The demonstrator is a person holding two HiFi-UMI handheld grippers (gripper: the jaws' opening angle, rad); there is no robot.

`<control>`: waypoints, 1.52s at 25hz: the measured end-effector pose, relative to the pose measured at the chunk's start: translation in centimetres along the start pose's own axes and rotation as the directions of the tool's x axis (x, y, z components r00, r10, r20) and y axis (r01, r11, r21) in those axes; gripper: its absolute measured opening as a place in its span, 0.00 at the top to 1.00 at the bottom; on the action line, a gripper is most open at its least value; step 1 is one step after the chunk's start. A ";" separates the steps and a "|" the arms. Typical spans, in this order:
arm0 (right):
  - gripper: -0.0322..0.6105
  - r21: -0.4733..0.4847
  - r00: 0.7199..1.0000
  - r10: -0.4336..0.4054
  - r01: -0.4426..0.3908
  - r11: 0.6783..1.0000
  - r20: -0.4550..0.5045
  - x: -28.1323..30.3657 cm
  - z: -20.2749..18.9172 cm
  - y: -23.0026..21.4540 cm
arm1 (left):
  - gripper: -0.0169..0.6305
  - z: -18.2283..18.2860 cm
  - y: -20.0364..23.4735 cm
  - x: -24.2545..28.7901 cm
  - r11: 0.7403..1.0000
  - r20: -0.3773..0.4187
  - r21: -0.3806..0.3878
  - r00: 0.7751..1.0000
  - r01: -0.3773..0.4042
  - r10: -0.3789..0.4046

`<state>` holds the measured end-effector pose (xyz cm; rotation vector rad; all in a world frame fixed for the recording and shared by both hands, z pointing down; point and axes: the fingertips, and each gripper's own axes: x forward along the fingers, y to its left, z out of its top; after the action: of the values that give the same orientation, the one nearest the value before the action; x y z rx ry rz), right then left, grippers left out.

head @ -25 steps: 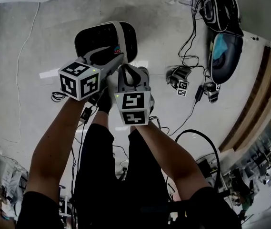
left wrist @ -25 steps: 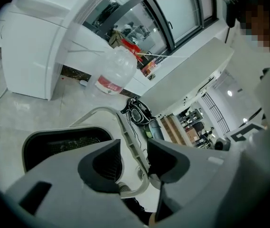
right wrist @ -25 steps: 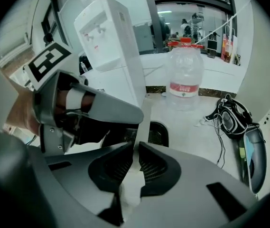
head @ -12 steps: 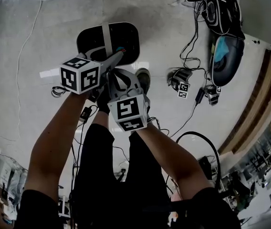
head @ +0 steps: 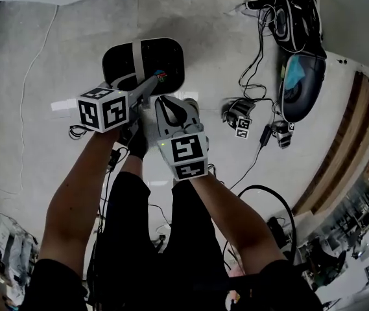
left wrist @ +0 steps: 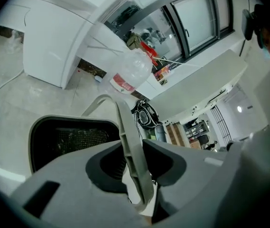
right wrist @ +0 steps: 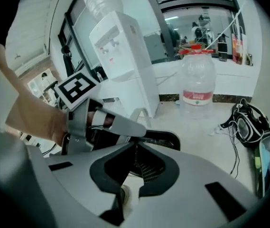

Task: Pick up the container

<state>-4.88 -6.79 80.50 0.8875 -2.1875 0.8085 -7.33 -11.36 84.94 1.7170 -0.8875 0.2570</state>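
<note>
A black mesh container (head: pixel 165 60) with a grey strap handle (head: pixel 137 56) stands on the floor. My left gripper (head: pixel 152 81) reaches over it. In the left gripper view the handle (left wrist: pixel 127 127) rises upright between the closing jaws, and both pads look pressed against its edges, with the container (left wrist: pixel 70 137) below. My right gripper (head: pixel 170 103) hovers just beside the left one, nearer the person. Its jaws (right wrist: pixel 135 144) meet at the tips with nothing between them, and the container (right wrist: pixel 165 137) lies beyond.
Bags and tangled cables (head: pixel 297 57) lie at the right, with marker-tagged devices (head: pixel 242 120) nearer. A thin cable (head: pixel 25 89) runs along the left. A large water bottle (right wrist: pixel 197 80) and a white dispenser (right wrist: pixel 120 51) stand ahead. The person's legs are below.
The left gripper has stayed at the handle while the container sits higher in the head view. The right gripper has swung in closer beside the left one.
</note>
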 end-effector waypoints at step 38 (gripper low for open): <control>0.93 -0.107 0.941 0.105 -0.074 0.992 0.323 -32.0 29.3 4.2 | 0.85 8.1 -29.1 -31.8 0.986 0.325 -0.125 0.944 0.108 -0.062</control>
<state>0.76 -13.86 37.87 0.9357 -2.5497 0.6285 -11.93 -2.55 42.27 1.6847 -1.0372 -0.1464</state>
